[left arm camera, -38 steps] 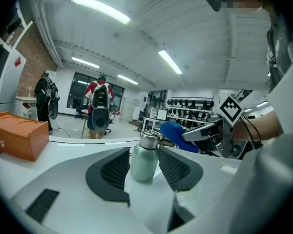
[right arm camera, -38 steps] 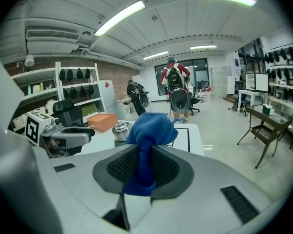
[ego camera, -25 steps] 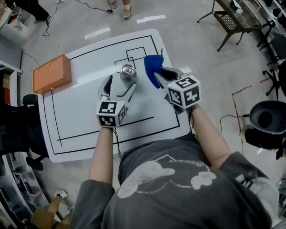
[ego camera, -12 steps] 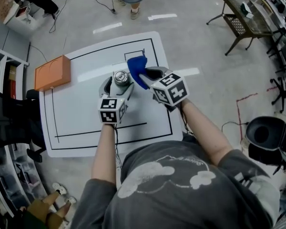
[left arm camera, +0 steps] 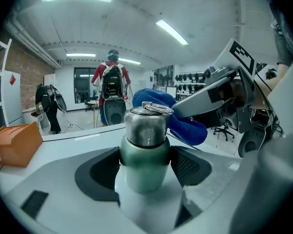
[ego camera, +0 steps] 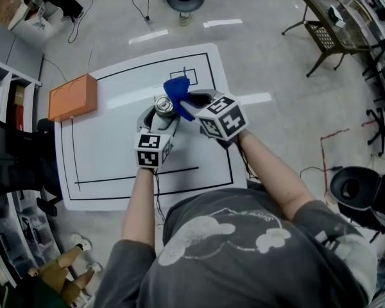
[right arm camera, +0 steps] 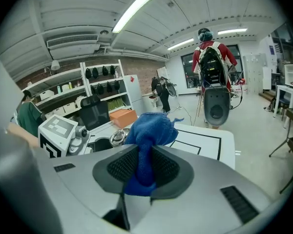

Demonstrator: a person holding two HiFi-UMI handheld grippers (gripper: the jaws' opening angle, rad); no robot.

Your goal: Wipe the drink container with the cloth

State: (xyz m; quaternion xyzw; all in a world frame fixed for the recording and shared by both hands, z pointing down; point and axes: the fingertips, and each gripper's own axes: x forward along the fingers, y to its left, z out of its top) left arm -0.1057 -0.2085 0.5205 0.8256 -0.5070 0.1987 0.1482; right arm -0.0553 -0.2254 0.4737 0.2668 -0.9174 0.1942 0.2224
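Jaws of the left gripper (ego camera: 159, 117) are closing round the bottle (left arm camera: 144, 130), which stands upright between them on the tabletop (ego camera: 115, 153); the pads look to be already against its green sides. The right gripper (right arm camera: 144, 167) has its jaws clamped narrow on the blue cloth (right arm camera: 151, 130), whose bunched end sticks out ahead of them, just beside the bottle's steel cap and perhaps touching it. I judge the step to be steadying the bottle, with wiping about to start. Next, the left jaws need a firm hold, then the cloth should be pressed on the bottle and rubbed over it.
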